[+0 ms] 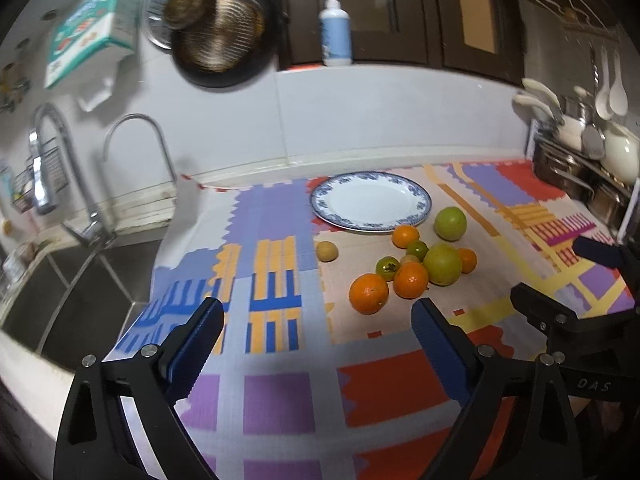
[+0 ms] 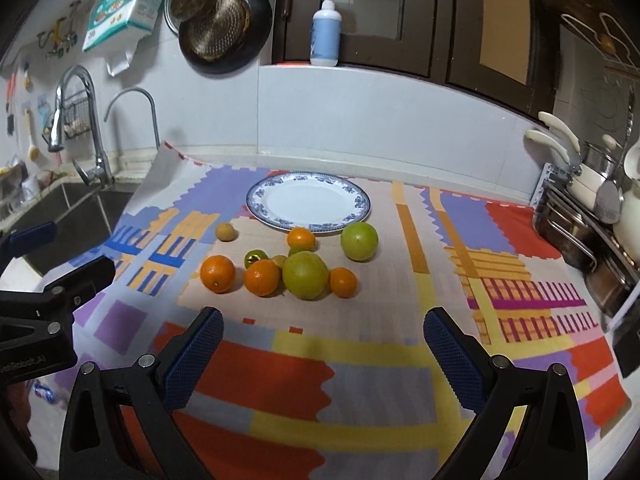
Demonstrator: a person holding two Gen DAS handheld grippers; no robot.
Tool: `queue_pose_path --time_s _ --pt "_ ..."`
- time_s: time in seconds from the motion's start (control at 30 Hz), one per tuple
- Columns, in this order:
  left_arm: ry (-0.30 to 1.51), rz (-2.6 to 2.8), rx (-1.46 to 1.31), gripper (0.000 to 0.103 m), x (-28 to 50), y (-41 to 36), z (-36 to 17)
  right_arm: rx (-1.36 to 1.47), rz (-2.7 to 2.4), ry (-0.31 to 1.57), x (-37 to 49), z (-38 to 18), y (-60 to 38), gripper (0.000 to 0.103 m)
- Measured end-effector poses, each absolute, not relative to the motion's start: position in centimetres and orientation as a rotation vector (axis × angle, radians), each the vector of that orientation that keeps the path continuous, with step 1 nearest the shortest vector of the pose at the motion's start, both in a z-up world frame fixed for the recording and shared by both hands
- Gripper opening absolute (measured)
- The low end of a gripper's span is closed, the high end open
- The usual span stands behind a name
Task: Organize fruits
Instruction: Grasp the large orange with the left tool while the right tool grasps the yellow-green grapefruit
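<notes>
A blue-rimmed white plate [image 1: 371, 204] [image 2: 308, 204] lies bare at the back of the patterned mat. Just in front of it is a cluster of fruit: several oranges [image 1: 368, 293] [image 2: 217, 273], two large green fruits [image 1: 442, 264] [image 2: 305, 275], small green ones [image 1: 387, 267] [image 2: 256, 258], and a small yellowish fruit [image 1: 327, 251] [image 2: 226, 232] set apart to the left. My left gripper [image 1: 318, 312] [image 2: 64, 254] hovers open, short and left of the cluster. My right gripper [image 2: 324, 320] [image 1: 564, 276] is open too, short of the fruit, with nothing between its fingers.
A sink [image 1: 60, 300] with two taps [image 2: 92, 128] lies to the left of the mat. A metal rack [image 2: 592, 240] with pots and utensils stands at the right edge. Pans [image 2: 224, 28] hang on the wall. A pump bottle [image 2: 326, 32] stands on the back ledge.
</notes>
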State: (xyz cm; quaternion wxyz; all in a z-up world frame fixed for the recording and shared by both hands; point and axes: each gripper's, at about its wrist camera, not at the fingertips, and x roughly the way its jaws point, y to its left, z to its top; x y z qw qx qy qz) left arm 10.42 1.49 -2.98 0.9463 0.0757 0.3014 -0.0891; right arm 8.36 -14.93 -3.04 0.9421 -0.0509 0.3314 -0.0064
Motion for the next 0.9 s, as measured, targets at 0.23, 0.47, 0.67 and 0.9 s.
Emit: queue_pose_path --time_s 0.23,0.47,0.67,0.9 --pt "0.630 -0.301 0.227 0.093 13.5 0.7 -4.4 -0.165 -0.032 0.731 11.4 -4.4 -13.9 0.095" --pt "0.688 -0.311 0.252 0.091 15.3 -0.6 -6.5 -0.281 0.033 0.784 13.8 -5.8 -13.6 0.091" --pt "0.764 -0.261 0.222 0.085 16.6 -1.2 -8.3 -0.334 0.141 0.814 16.2 -7.4 -13.7 0.085" --pt "0.803 -0.257 0.183 0.079 17.9 -1.8 -9.3 -0.343 0.180 0.822 17.9 -8.7 -14.1 0.080"
